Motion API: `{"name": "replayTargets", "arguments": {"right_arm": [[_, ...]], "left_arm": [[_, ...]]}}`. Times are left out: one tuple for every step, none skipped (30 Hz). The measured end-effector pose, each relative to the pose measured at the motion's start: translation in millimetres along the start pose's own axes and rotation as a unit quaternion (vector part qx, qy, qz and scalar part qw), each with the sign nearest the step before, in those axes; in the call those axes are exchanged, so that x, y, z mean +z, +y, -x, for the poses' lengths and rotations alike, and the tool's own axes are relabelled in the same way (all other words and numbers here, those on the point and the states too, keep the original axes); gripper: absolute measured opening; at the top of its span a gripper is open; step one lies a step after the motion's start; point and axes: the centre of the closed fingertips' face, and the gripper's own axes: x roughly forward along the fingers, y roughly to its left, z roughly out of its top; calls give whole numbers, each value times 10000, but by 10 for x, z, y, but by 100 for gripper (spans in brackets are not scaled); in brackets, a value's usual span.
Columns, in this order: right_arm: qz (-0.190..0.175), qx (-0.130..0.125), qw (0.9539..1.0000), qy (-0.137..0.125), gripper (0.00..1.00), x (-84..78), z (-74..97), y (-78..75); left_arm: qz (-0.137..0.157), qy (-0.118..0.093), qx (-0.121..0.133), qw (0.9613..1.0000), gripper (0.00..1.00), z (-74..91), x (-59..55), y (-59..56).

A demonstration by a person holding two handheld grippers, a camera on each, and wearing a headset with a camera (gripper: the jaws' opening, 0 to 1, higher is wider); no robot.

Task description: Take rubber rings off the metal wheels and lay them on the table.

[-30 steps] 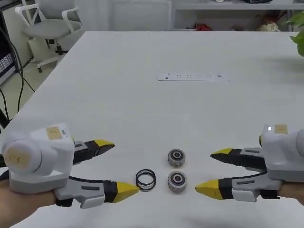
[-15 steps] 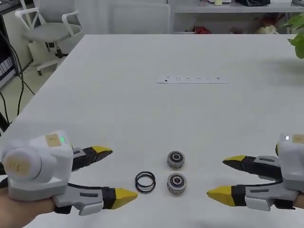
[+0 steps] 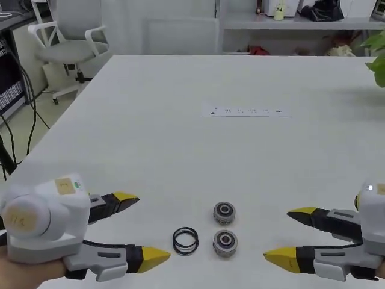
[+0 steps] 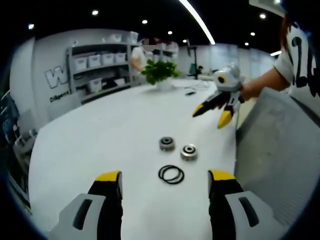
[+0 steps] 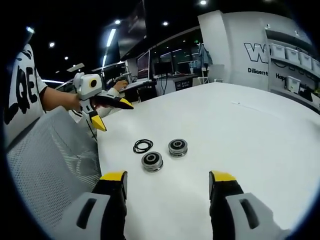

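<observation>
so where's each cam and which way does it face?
Head view: on the headset, looking forward and down at the table; left tongs and right tongs at bottom.
Left gripper view: on the left tongs, looking along its jaws past the metal wheels to the right tongs and person's arm.
Right gripper view: mirrored, facing the left tongs.
All share metal wheels, rubber rings.

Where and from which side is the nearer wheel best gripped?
Probably across its outer rim, from the right with the open right gripper. The nearer wheel lies flat, hub up; the rubber rings lie just left of it and the other wheel just behind, so the right side is free.
</observation>
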Motion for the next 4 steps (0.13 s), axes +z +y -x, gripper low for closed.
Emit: {"name": "replayTargets", "arguments": {"right_arm": [[-7, -2, 10000, -4, 63, 0, 3, 1], [-20, -2, 10000, -10, 63, -1, 7, 5], [-25, -2, 10000, -12, 63, -1, 9, 8], [-25, -7, 10000, -12, 63, -3, 14, 13]], "left_arm": [[-1, -2, 8, 10000, 71, 5, 0, 1], [-3, -4, 19, 10000, 71, 14, 0, 2], [1, -7, 24, 10000, 71, 20, 2, -3], [4, -9, 35, 10000, 71, 28, 3, -5]]}}
